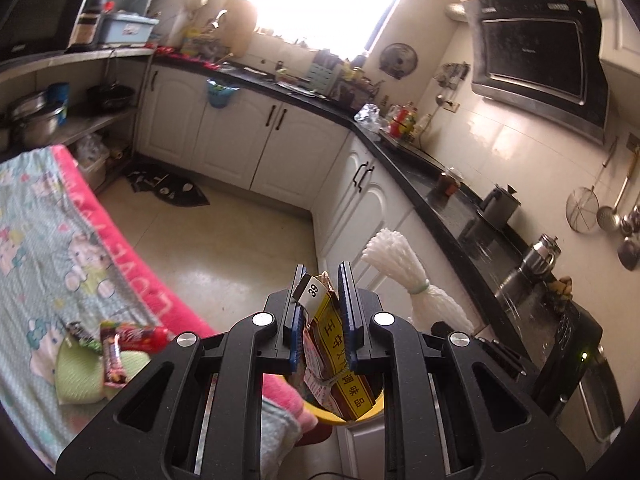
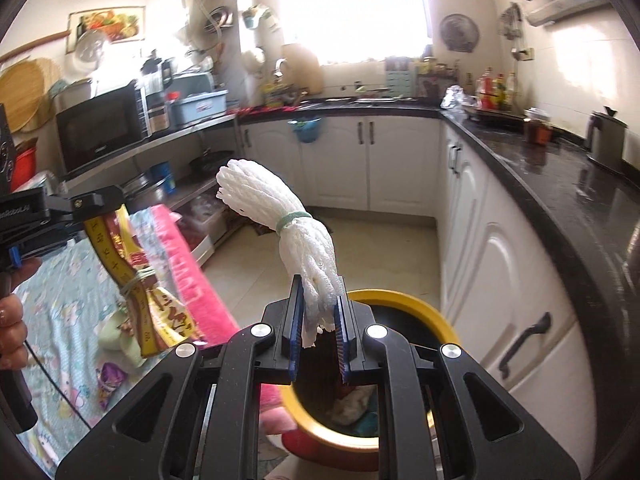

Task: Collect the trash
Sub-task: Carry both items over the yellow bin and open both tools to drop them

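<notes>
Item: yellow-rimmed bin [image 2: 404,300], on the floor beside the bench; some refuse already lies inside.

In transit: bundle of seasoning packets [image 1: 326,336], tied, clenched in the left gripper [image 1: 323,320] jaws above the bin's rim. White foam netting bundle [image 2: 304,240], banded, clamped by its lower end in the right gripper [image 2: 318,324] jaws over the bin mouth. Neither dropped yet.

Outstanding: snack wrappers [image 1: 120,344] on the towel-covered bench [image 1: 48,240], beside a pale green cloth [image 1: 78,376].

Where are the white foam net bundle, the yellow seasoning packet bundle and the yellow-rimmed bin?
white foam net bundle [image 2: 276,204], right wrist view, upper half.
yellow seasoning packet bundle [image 1: 329,330], left wrist view, yellow face.
yellow-rimmed bin [image 2: 404,298], right wrist view, far rim.
</notes>
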A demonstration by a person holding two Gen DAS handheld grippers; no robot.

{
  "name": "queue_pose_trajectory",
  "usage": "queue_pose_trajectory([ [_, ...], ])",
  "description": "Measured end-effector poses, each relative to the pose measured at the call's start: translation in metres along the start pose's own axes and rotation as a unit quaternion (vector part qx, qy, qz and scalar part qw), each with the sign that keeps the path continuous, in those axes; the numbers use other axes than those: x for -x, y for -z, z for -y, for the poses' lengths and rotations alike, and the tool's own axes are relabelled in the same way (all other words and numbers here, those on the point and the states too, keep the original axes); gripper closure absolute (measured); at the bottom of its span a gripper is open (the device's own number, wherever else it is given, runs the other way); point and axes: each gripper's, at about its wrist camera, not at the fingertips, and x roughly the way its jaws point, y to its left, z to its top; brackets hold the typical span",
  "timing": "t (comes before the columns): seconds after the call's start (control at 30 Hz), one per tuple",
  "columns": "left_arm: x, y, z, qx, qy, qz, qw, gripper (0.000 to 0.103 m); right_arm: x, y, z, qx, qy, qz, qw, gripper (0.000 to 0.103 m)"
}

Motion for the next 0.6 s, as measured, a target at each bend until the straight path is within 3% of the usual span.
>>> queue_pose_trajectory([
  [0.6,-0.061,-0.003,0.059,-0.071,0.011,-0.012,0.9973,0.092,0.000,0.003,0.056,-0.040,0.080,0.010,0.996,0.089],
])
